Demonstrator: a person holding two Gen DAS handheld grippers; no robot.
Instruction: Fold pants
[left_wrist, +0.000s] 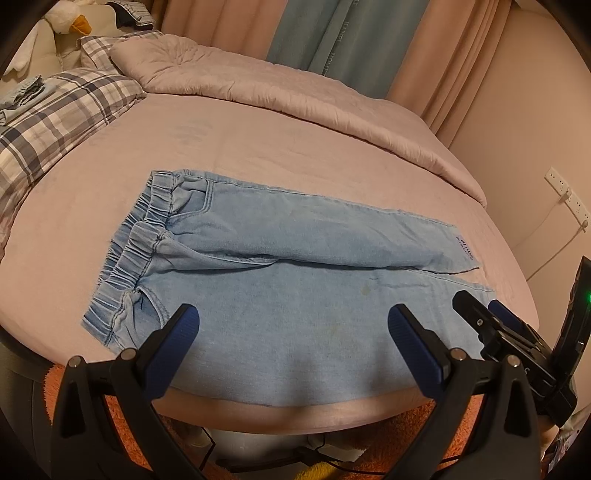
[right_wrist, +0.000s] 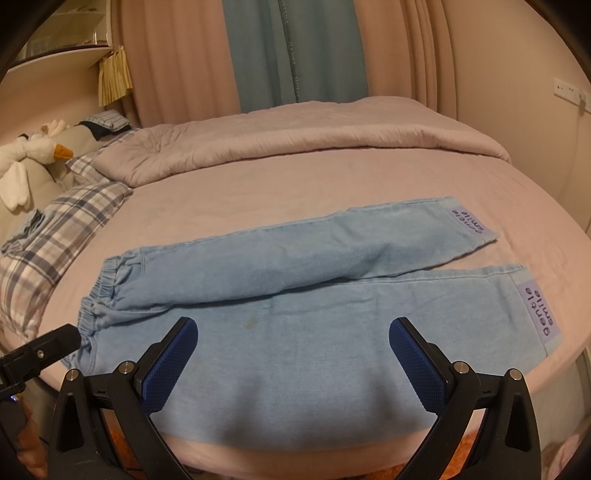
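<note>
Both grippers, left (left_wrist: 293, 325) and right (right_wrist: 293, 338), gape wide above the near bed edge (right_wrist: 295, 448), holding nothing. Light-blue denim pants (right_wrist: 295, 332) lie flat along that edge, waistband (left_wrist: 136, 243) leftward; bare pink sheet (left_wrist: 258, 147) stretches beyond.

Pants (left_wrist: 280, 266) lie on bed (left_wrist: 332, 155); pillow (left_wrist: 55, 122) left; duvet (left_wrist: 295, 92) apparently behind.

- I'm looking into a home bedroom: a bed (right_wrist: 332, 177) with a pink sheet fills my view.
- A folded quilt (right_wrist: 295, 129) lies along its far edge, plaid pillows (left_wrist: 55, 110) at the left end.
- A plush goose (right_wrist: 33, 151) sits beyond the pillows.
- Pink and blue curtains (right_wrist: 288, 51) hang behind; wall sockets (left_wrist: 565, 195) on the right.
</note>
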